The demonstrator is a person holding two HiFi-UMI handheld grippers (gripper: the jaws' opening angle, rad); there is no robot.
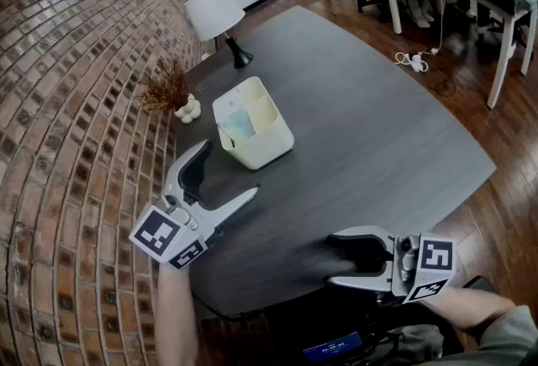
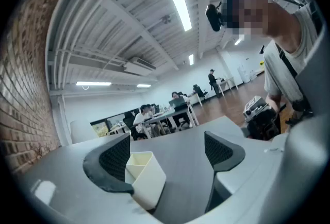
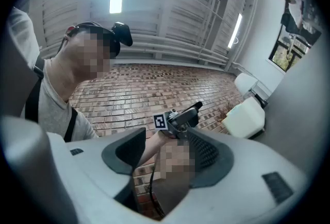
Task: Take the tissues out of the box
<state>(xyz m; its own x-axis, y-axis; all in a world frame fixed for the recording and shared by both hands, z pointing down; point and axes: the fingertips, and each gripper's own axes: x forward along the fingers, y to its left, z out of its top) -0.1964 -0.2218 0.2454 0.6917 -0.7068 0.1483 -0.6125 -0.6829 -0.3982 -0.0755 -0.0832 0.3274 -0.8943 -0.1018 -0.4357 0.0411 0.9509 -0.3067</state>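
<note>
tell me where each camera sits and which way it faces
Head view: on the person's head, facing steeply down at the table and cream box; both forearms, the left gripper and right gripper show.
Left gripper view: on the left gripper, facing across the table past the box toward office desks; its open jaws, the person's torso and the right gripper show.
Right gripper view: on the right gripper, facing the brick wall; its open jaws, the person's torso and the left gripper show.
Shared: all three see the box.
</note>
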